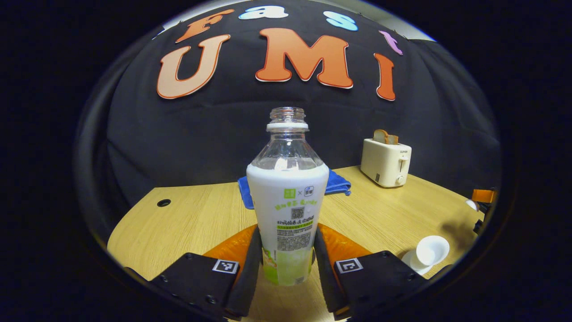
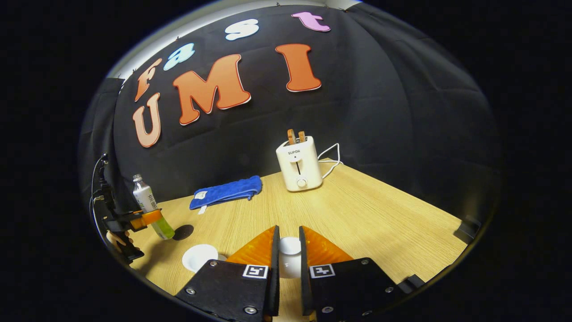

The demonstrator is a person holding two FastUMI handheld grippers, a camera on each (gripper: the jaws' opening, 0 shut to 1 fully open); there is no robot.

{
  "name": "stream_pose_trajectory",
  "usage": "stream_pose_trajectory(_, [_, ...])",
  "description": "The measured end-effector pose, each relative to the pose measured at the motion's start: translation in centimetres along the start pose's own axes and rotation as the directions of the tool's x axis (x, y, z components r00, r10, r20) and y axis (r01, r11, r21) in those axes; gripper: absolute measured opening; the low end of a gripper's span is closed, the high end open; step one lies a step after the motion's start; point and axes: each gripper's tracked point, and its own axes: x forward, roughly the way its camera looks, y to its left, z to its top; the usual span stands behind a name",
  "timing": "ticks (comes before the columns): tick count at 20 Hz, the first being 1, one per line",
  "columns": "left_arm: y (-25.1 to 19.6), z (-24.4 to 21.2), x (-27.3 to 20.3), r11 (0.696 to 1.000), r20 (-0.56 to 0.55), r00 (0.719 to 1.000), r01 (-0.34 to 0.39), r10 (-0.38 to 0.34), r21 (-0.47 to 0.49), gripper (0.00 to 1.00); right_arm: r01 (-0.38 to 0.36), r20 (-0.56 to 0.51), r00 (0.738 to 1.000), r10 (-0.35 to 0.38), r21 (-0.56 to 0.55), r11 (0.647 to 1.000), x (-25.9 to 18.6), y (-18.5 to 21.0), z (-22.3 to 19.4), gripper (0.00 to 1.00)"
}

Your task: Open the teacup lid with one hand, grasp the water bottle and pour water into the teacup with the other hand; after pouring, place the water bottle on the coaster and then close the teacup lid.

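Observation:
My left gripper (image 1: 287,232) is shut on the water bottle (image 1: 288,197), an uncapped clear bottle with a white and green label, held upright. The open white teacup (image 1: 431,250) sits on its saucer at the lower right of the left gripper view. My right gripper (image 2: 288,232) is shut on the white teacup lid (image 2: 289,248), held above the table. In the right gripper view the teacup (image 2: 199,257) stands at lower left. Beyond it are the dark round coaster (image 2: 183,231) and the left gripper (image 2: 152,219) holding the bottle (image 2: 146,203), slightly tilted.
A white toaster (image 2: 298,167) with bread in its slots stands at the back of the wooden table (image 2: 380,214), its cord trailing behind. A folded blue towel (image 2: 225,191) lies along the back edge. A hand (image 2: 117,239) holds the left gripper.

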Motion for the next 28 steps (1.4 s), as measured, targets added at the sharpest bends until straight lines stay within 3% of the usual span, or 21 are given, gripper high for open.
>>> stream_pose_trajectory(5, [-1.2, 0.9, 2.6, 0.999, 0.046, 0.998, 0.040, -0.040, -0.006, 0.63, 0.020, -0.027, 0.999, -0.020, 0.006, 1.000, 0.7, -0.7, -0.9, 0.20])
stream_pose_trajectory(19, [0.3, -1.2, 4.4, 0.998, 0.031, 0.999, -0.019, 0.020, -0.052, 0.69, 0.014, -0.045, 0.999, -0.014, -0.004, 1.000, 1.1, -0.2, -1.4, 0.19])
stream_pose_trajectory(23, [0.5, -3.0, 4.4, 0.998, -0.030, 0.999, -0.037, 0.035, -0.050, 0.71, 0.010, -0.044, 0.999, -0.010, -0.008, 1.000, 1.0, 0.0, -1.4, 0.19])
stream_pose_trajectory(26, [0.5, -3.7, 4.3, 0.996, -0.046, 0.998, -0.040, 0.037, -0.076, 0.86, 0.004, -0.036, 0.999, -0.005, -0.012, 1.000, 0.8, 0.3, -1.2, 0.19])
stream_pose_trajectory(28, [0.4, -3.9, 3.9, 0.994, -0.046, 0.998, -0.034, 0.030, -0.099, 0.87, 0.004, -0.036, 0.999, -0.005, -0.017, 1.000, 1.0, 0.4, -1.2, 0.20])
